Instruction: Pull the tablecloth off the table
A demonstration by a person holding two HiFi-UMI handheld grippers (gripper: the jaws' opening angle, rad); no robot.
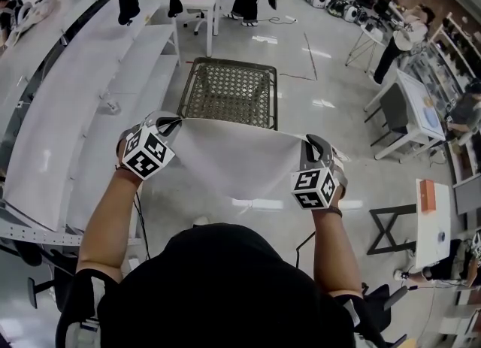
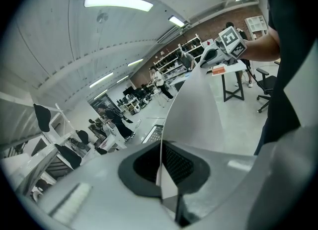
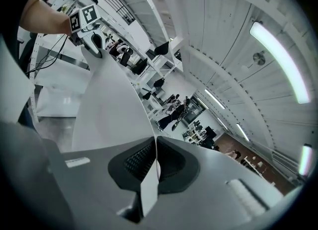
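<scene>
The left forearm (image 1: 111, 215) and right forearm (image 1: 333, 245) are held out forward side by side, with the left gripper (image 1: 170, 122) raised near the near left corner of the desk (image 1: 225, 92) and the right gripper (image 1: 313, 143) set just off its near right corner. Each gripper is clamped shut on a top corner of the white tablecloth (image 1: 240, 162). The tablecloth is stretched between the two grippers along the near edge of the desk and hangs down on the person's side, while the woven desk top is left uncovered.
</scene>
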